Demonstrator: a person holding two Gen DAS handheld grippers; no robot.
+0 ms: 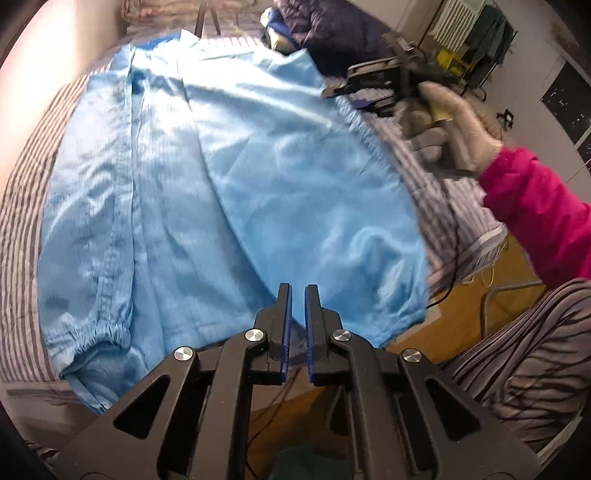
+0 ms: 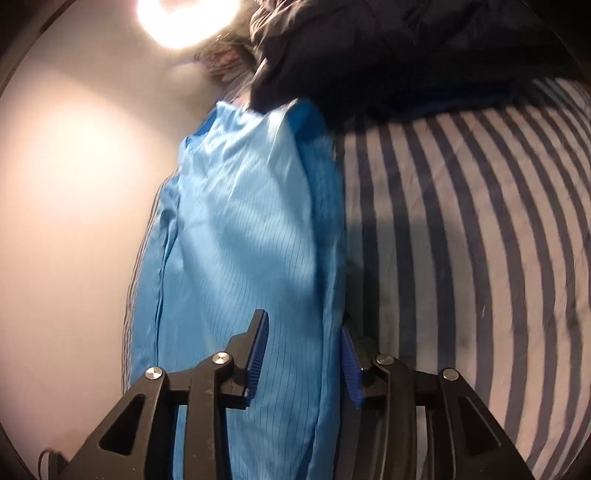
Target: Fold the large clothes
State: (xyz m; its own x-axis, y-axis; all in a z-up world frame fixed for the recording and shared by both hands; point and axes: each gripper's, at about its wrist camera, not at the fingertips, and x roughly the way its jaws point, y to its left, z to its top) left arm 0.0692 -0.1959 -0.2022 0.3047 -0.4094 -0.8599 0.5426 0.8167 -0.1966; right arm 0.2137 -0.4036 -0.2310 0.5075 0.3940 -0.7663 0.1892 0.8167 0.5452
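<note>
A large light-blue garment lies spread over a striped bed sheet. My left gripper is at the garment's near hem by the bed edge, jaws shut to a thin slit with blue cloth showing in it. Far right in the left wrist view, a gloved hand carries my right gripper at the garment's lifted far edge. In the right wrist view the garment runs as a thick fold between the fingers of my right gripper, partly covering the right finger. Its jaws are closed on that bundle.
A dark navy padded jacket lies heaped at the head of the bed. The striped sheet is bare to the right of the garment. The person's pink sleeve, wooden floor and a clothes rack are on the right.
</note>
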